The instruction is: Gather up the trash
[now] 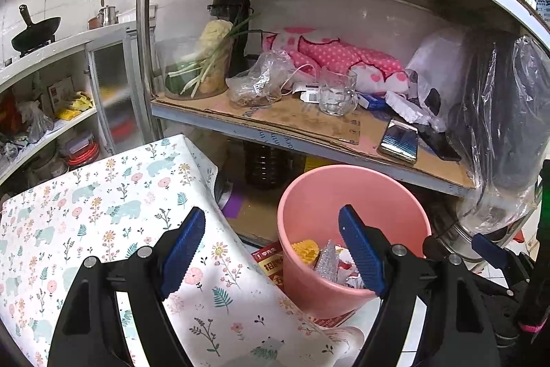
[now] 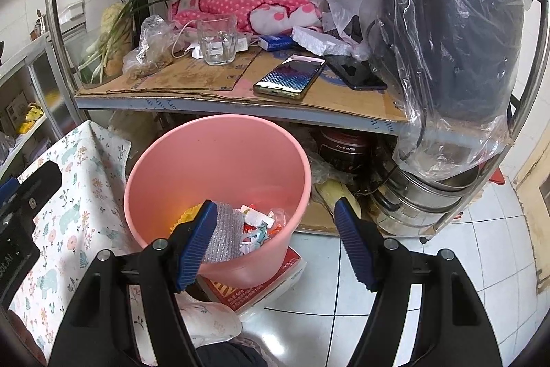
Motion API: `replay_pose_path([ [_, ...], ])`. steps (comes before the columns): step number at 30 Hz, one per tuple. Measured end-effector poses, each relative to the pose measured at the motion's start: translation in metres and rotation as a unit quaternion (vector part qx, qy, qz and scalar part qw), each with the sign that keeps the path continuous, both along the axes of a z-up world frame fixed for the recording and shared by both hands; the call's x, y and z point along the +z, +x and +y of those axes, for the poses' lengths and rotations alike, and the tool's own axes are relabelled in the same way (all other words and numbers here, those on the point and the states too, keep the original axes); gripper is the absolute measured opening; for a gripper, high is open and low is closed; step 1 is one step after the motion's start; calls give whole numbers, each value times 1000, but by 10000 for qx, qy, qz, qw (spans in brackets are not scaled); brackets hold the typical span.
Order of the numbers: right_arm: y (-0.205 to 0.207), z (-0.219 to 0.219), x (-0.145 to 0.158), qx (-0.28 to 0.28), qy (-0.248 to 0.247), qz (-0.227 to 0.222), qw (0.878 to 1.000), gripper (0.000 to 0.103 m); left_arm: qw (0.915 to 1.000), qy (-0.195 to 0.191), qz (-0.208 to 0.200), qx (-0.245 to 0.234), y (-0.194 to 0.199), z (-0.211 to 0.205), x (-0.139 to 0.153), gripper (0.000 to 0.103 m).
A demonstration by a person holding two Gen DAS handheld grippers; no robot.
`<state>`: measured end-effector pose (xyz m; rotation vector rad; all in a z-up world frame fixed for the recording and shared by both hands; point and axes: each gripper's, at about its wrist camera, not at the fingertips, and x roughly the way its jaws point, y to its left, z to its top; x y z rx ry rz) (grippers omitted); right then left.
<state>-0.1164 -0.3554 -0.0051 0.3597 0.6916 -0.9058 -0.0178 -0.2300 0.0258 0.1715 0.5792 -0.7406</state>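
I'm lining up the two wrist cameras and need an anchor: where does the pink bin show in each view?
Left wrist: pink bin at lower centre-right, partly behind the open left gripper.
Right wrist: the bin sits centre, behind the open right gripper.
Shared landmark: the phone on the shelf above.

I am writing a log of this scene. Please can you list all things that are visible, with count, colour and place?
bin: one, pink, on the floor below the shelf
trash: several pieces, mixed colours, inside the bin
glass: one, clear, on the shelf
phones: two, one patterned and one black, on the shelf cardboard
cloth: one, pink dotted, back of the shelf
tablecloth: one, white floral, left of the bin
steel pots: a stack, silver, lower right
left gripper: one, black with blue fingers, open, above the tablecloth edge and bin
right gripper: one, same colours, open, over the bin
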Motion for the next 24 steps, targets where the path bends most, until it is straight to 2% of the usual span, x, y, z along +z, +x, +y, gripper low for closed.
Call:
replay_pose_path([
  [24,-3,8,8,95,-26,-139,9999,71,10000,-9,20,-64,-2,-1,1,83],
])
